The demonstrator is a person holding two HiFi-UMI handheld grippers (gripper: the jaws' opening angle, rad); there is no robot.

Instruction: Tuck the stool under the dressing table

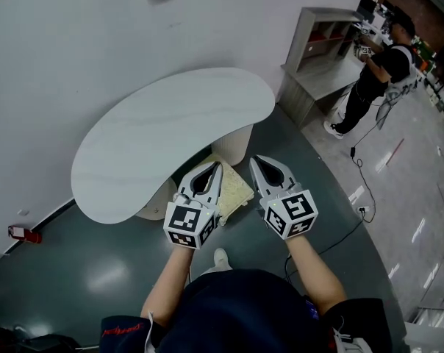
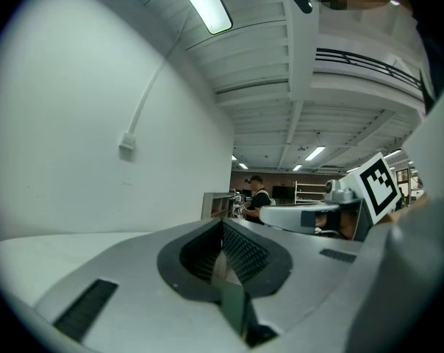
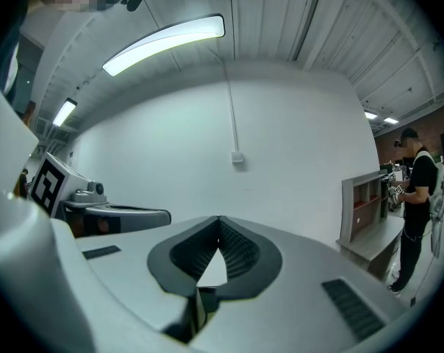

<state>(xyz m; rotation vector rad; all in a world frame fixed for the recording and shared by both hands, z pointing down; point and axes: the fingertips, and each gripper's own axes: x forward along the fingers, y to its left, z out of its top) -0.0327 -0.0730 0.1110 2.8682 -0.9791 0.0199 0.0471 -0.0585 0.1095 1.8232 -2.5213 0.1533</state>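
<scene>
White wall and dark floor frame a kidney-shaped table. The stool, a yellowish seat, sits at the table's near edge, its far part already hidden under the top. Both grippers are shut on nothing and point level toward the wall. The left gripper lies over the seat's left side and the right gripper over its right, about equally near. Whether either touches the seat cannot be told. The remaining push likely runs straight ahead, under the top.
</scene>
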